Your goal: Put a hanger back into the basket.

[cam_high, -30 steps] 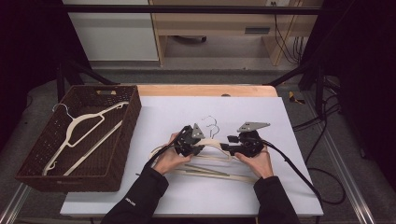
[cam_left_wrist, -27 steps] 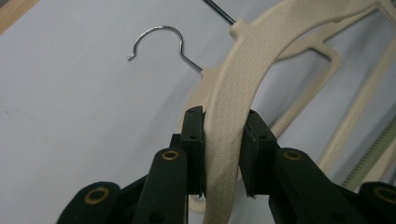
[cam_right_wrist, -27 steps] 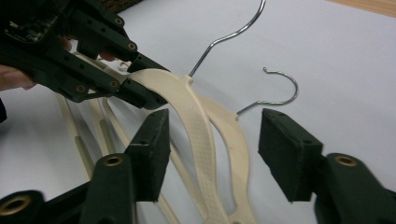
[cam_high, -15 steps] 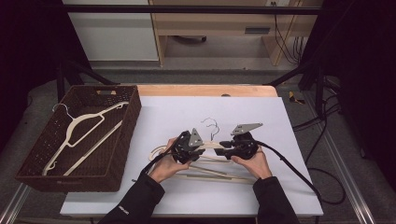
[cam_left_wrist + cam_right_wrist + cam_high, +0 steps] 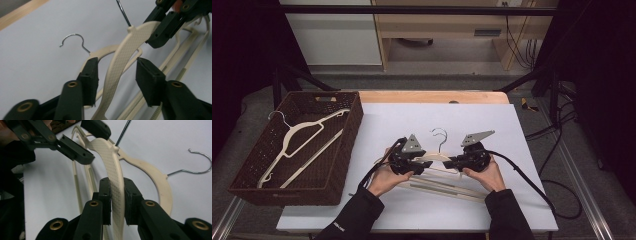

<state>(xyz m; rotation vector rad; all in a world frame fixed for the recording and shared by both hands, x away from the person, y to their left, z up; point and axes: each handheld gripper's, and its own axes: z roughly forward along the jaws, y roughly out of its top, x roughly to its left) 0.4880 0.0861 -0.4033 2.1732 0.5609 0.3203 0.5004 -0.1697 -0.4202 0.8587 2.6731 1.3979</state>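
A: Where is the hanger (image 5: 115,167) now?

B: Lifted off the desk (image 5: 532,150), above the other cream hangers (image 5: 447,184) lying near the front edge. The right claw (image 5: 117,202) is clamped on one textured shoulder of it. The left claw (image 5: 117,75) has just been opening; its pads stand either side of the other shoulder without touching it.

A: So one claw carries the whole thing?

B: Yes, and that is the risk I see. The grip sits well off the hanger's middle, so the free side can swing down and twist in the pads.

A: Anything to snag on?

B: The second hanger (image 5: 105,52) lies just beneath, its wire hook (image 5: 73,41) close by. If the lifted one sags, it could catch there and drag the pile.

A: And the basket (image 5: 247,172)?

B: It is well to the left, already holding one hanger (image 5: 299,137). A carry that far on a one-sided grip may let the hanger slip, or its hook could clip the wicker rim on the way in.
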